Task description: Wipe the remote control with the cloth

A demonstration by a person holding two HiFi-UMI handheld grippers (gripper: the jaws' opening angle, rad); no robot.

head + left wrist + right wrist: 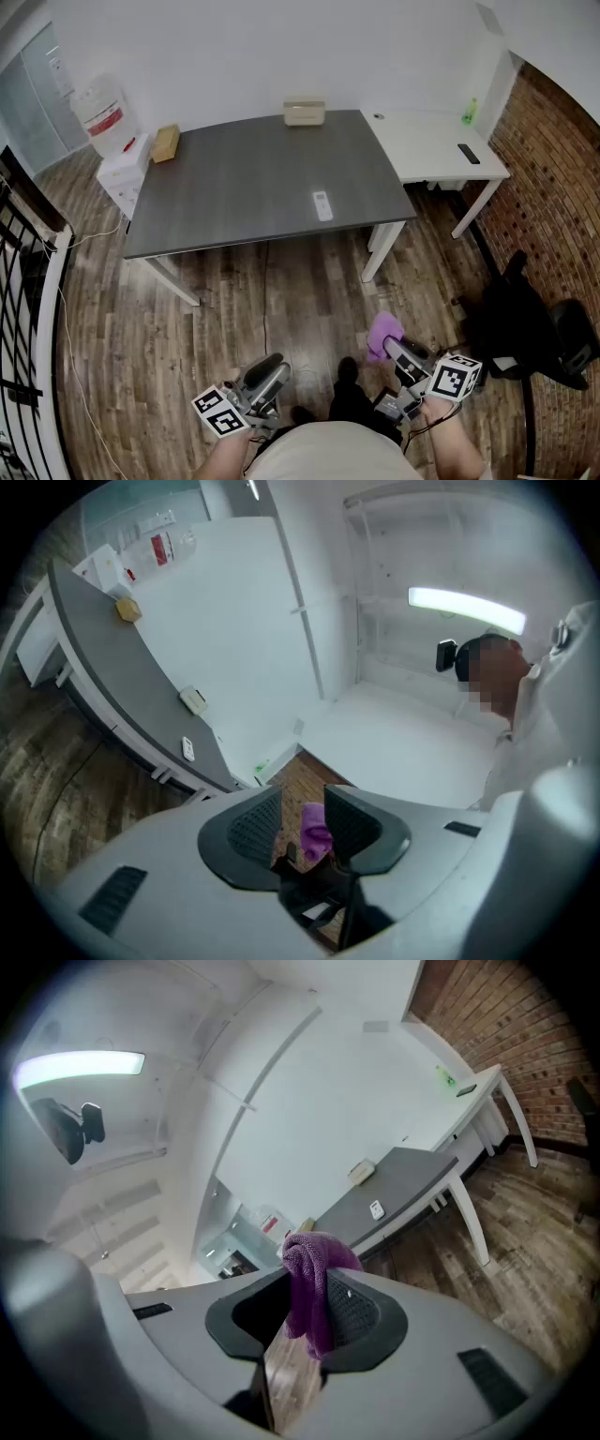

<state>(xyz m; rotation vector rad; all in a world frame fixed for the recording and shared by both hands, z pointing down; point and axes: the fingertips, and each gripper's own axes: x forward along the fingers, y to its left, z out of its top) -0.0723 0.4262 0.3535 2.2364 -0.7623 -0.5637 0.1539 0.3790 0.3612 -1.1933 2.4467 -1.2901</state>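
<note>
One remote control (322,204) is seen lying on the grey table (234,187), well apart from the two grippers.
One purple cloth (383,334) is pinched by the right gripper (390,345), whose jaws are squeezed onto it. Nothing is held by the left gripper (272,366); only a thin gap is seen between its jaws.

I hold my two tongs low, close in front of my body, one in each hand. My left tongs (270,370) point forward and a little to the right. Their jaws are a tiny bit apart, with nothing in them. My right tongs (396,349) point forward and a little to the left. Their jaws squeeze the purple cloth (309,1283), which pokes out past the tips.
</note>
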